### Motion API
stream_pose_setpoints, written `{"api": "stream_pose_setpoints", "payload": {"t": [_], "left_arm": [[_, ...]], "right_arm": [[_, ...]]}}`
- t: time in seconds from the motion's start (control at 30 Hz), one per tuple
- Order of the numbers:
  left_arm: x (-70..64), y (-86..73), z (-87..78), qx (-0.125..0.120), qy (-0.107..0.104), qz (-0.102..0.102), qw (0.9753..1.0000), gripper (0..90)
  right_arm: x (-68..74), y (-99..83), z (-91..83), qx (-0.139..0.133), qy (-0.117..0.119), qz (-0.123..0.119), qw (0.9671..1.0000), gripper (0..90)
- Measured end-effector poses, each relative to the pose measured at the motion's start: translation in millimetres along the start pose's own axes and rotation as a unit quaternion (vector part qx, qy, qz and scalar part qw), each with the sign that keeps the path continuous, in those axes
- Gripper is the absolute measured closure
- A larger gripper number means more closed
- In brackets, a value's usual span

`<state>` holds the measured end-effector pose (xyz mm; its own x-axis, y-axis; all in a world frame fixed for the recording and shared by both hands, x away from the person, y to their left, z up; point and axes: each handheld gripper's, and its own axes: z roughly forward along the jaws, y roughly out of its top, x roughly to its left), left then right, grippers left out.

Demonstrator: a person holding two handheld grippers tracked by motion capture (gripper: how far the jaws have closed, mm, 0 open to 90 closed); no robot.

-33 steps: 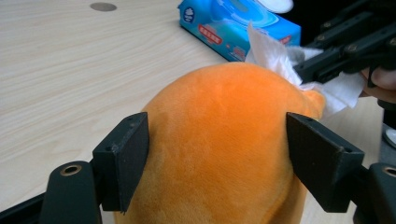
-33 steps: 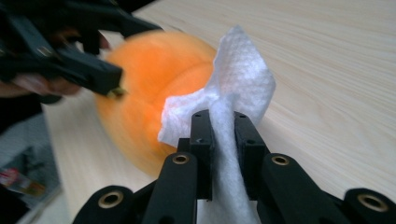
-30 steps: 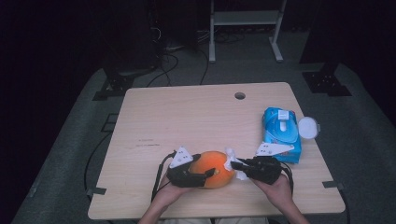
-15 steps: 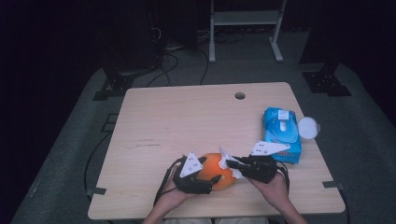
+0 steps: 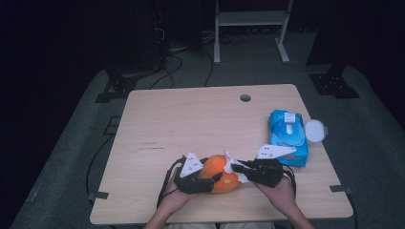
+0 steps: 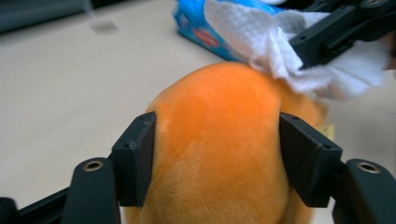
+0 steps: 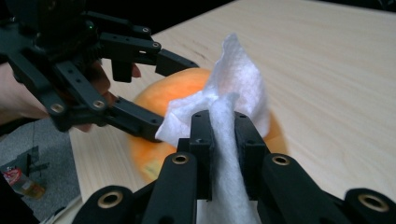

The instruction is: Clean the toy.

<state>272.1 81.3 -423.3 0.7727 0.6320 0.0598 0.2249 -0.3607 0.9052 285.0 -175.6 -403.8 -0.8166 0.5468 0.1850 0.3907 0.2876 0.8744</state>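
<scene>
— Orange plush toy (image 5: 218, 172), soft and round, lies near the front edge of the desk (image 5: 200, 119), a little right of the middle. Do you see how it is held?

— Yes. The left gripper (image 5: 210, 181) is closed on it from the left side; in the left gripper view its two jaws press the toy (image 6: 219, 154) on both flanks, so the toy cannot roll.

— And the right gripper (image 5: 237, 168)?

— It pinches a white wipe (image 7: 224, 116) between its jaws, closed tight on the cloth. The wipe (image 6: 266, 42) touches the top of the toy, on the side far from the left gripper.

— So which relation matters for the next move?

— The toy lies directly left of the right gripper, touching the wipe. Its long axis runs roughly along the front edge of the desk, I think. A wiping stroke would go across the top of the toy, toward the left gripper, and I judge it must stop before the black jaws there.

— Is there room?

— Enough. The blue pack of wipes (image 5: 288, 136) lies near the right edge, just behind the right gripper, with a white lid (image 5: 315, 130) beside it. The wooden surface is smooth and flat, and the back half of the desk carries nothing.
</scene>
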Motion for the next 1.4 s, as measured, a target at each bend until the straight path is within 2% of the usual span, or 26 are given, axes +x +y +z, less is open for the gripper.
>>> {"api": "stream_pose_setpoints", "payload": {"t": [0.03,0.1,0.2,0.23,0.3,0.4,0.43,0.47,0.53,0.6,0.63,0.67,0.73,0.8,0.83,0.87,0.97,1.03,1.07,1.1,1.13,1.27,1.3,1.33,1.37,1.4], "left_arm": [[-1.6,0.4,1.0,0.002,0.009,0.01,0.9999,33.8],[-1.7,-0.6,2.8,0.01,0.003,0.01,0.9999,32.5],[4.1,-8.0,4.5,0.023,-0.01,-0.003,0.9997,31.0],[10.5,-11.8,2.2,0.027,-0.018,-0.023,0.9992,30.2],[14.6,-14.9,0.4,0.03,-0.028,-0.033,0.9986,29.0],[14.6,-16.4,1.4,0.027,-0.032,-0.037,0.9984,26.1],[13.2,-16.9,3.1,0.022,-0.031,-0.039,0.9985,25.4],[12.4,-17.2,3.5,0.022,-0.031,-0.039,0.9985,25.0],[12.4,-17.6,2.7,0.021,-0.034,-0.037,0.9985,24.8],[12.5,-18.1,2.3,0.019,-0.036,-0.035,0.9986,24.7],[10.9,-17.8,2.0,0.02,-0.036,-0.03,0.9987,24.7],[9.6,-16.9,1.9,0.021,-0.037,-0.023,0.9988,24.7],[6.7,-15.2,2.8,0.024,-0.032,-0.014,0.9991,24.4],[5.8,-14.8,3.3,0.024,-0.029,-0.013,0.9992,24.0],[4.8,-14.9,3.7,0.023,-0.029,-0.014,0.9992,23.8],[5.0,-14.9,3.5,0.023,-0.03,-0.015,0.9992,23.6],[6.5,-13.0,2.2,0.022,-0.041,-0.02,0.9987,18.0],[11.3,-9.1,-1.8,0.009,-0.051,-0.046,0.9976,14.5],[18.0,-7.0,-4.9,0.007,-0.047,-0.076,0.996,12.9],[18.0,-7.0,-4.9,0.007,-0.047,-0.076,0.996,12.8],[21.1,-9.6,-2.6,0.025,-0.048,-0.086,0.9948,14.4],[15.6,-11.8,2.6,0.029,-0.045,-0.072,0.996,21.9],[9.2,-7.5,4.6,0.027,-0.047,-0.051,0.9972,22.2],[9.2,-7.5,4.6,0.027,-0.047,-0.051,0.9972,22.1],[5.9,-6.0,5.5,0.027,-0.046,-0.042,0.9977,22.1],[3.8,-4.2,4.8,0.028,-0.048,-0.03,0.998,19.8]], "right_arm": [[-0.2,0.9,-0.3,-0.004,0.001,-0.003,1.0,79.7],[-2.5,-1.0,1.5,0.001,-0.009,-0.003,1.0,79.8],[-15.6,-12.7,5.9,0.012,-0.028,0.019,0.9993,80.1],[-21.1,-16.1,6.4,0.019,-0.035,0.032,0.9987,80.2],[-27.2,-20.6,6.3,0.028,-0.04,0.051,0.9975,80.3],[-22.1,-18.5,5.7,0.018,-0.027,0.049,0.9983,80.3],[-10.8,-10.1,5.0,0.003,-0.015,0.027,0.9995,80.2],[-6.7,-7.1,4.6,-0.003,-0.009,0.016,0.9998,80.1],[-4.9,-6.9,5.7,0.0,-0.013,0.008,0.9999,80.1],[-8.5,-9.9,6.8,0.005,-0.017,0.015,0.9997,80.1],[-21.4,-17.9,7.8,0.016,-0.031,0.038,0.9987,80.1],[-27.2,-21.2,7.9,0.024,-0.036,0.05,0.9978,80.1],[-29.5,-22.8,7.0,0.02,-0.03,0.064,0.9973,80.0],[-25.3,-19.7,6.6,0.014,-0.025,0.059,0.9979,80.0],[-13.4,-11.6,6.6,0.003,-0.017,0.031,0.9994,79.9],[-9.4,-9.1,7.4,0.003,-0.02,0.02,0.9996,80.0],[-10.2,-10.7,10.1,0.013,-0.025,0.014,0.9995,80.1],[-19.2,-18.4,10.4,0.018,-0.03,0.034,0.9988,80.1],[-20.7,-19.2,9.5,0.018,-0.031,0.037,0.9987,80.1],[-20.7,-19.2,9.5,0.018,-0.031,0.037,0.9987,80.1],[-19.2,-18.6,9.1,0.02,-0.035,0.033,0.9986,80.0],[-7.8,-10.5,9.4,0.015,-0.037,0.015,0.9991,80.0],[3.6,-2.5,8.9,-0.003,-0.018,-0.003,0.9998,80.0],[9.7,1.0,9.5,-0.006,-0.011,-0.013,0.9998,80.0],[9.7,1.0,9.5,-0.006,-0.011,-0.013,0.9998,80.0],[17.6,2.6,13.4,0.005,-0.024,-0.042,0.9988,80.1]]}}
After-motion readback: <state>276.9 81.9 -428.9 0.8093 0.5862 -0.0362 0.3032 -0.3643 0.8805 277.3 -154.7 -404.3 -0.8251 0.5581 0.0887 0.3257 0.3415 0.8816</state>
